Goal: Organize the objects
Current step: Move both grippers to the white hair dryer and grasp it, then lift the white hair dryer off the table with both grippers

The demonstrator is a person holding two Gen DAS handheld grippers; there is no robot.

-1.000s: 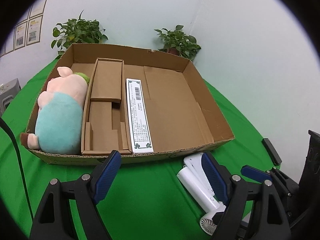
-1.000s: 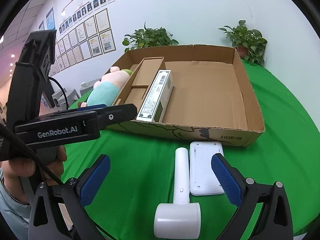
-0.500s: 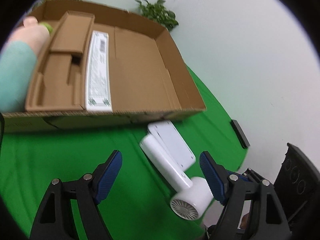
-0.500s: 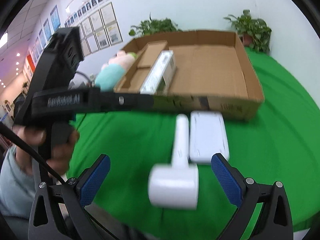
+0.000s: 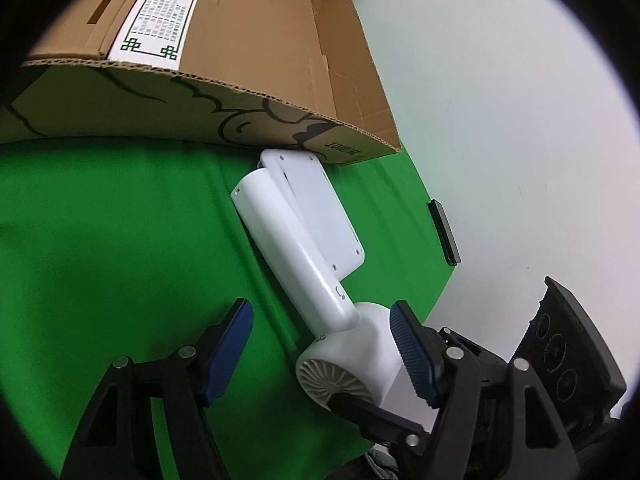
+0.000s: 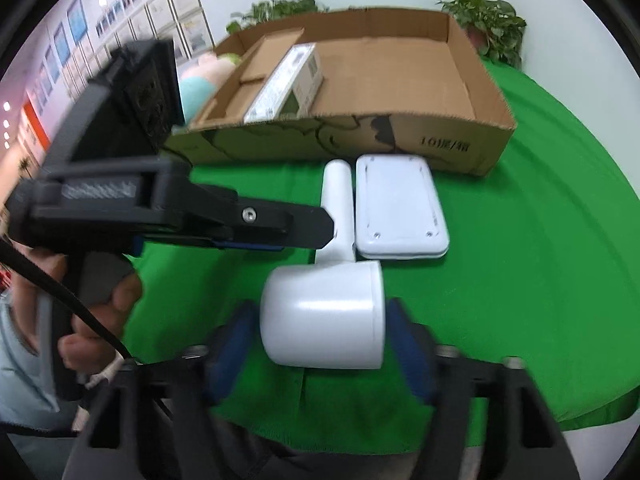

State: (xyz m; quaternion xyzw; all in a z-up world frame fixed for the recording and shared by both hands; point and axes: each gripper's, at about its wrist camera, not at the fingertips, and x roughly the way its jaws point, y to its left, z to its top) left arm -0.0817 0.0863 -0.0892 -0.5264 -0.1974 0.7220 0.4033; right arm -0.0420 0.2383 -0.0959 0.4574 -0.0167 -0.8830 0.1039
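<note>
Between the blue pads of our right gripper (image 6: 318,344) sits the round white head of the hair dryer (image 6: 324,312); the jaws have just been closing around it, the right pad looks to be against its side, and a thin gap may remain on the left, though blur keeps us from saying whether the grip is firm. Our left gripper (image 5: 322,354) comes in from the other side, its jaws half open and also just closing; its right pad is at the dryer's head near the vented end, while the left pad stands over bare green cloth (image 5: 100,240), so we hold nothing with it. From the head, the dryer's handle runs away toward the cardboard box (image 6: 460,140), lying flat on the cloth. Just beside the handle, touching or nearly so, lies a flat white rounded case (image 6: 400,208), its far end near the box's front wall. Inside the box we see a long white carton with printed text (image 6: 284,84) against a cardboard insert (image 6: 260,68), and past that a plush toy (image 6: 200,84), blurred. A hand (image 6: 96,320) grips the left tool's handle. Two potted plants (image 6: 488,24) stand behind the box against the wall.
</note>
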